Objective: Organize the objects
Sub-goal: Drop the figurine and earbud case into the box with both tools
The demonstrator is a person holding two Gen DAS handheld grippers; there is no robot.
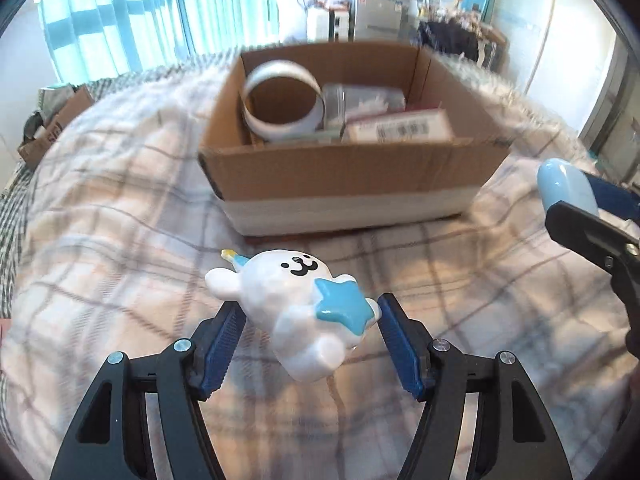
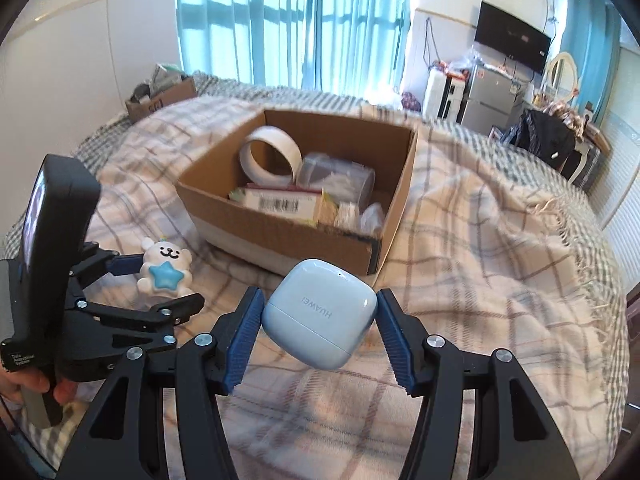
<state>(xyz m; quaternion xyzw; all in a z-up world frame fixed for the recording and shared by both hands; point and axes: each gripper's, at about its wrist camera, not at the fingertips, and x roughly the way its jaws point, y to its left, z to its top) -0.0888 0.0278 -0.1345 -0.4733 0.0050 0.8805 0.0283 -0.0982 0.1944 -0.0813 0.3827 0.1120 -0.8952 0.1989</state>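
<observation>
Looking along the left claw [image 1: 312,320]: closed on the white bear figurine [image 1: 296,304], pads at its two sides, held tilted above the checked bed cover [image 1: 120,240] and just short of the cardboard box [image 1: 348,176], probably so as to drop it in beside the tape roll [image 1: 280,100]. Looking along the right claw [image 2: 318,316]: gripping the pale blue earbuds case [image 2: 320,316] by its two sides, lifted near the front corner of the box, likely for the same purpose.

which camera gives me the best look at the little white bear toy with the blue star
The left wrist view: the bear toy sits large and close between the left gripper jaws. The right wrist view shows it small at the left edge, face and star visible.
</observation>
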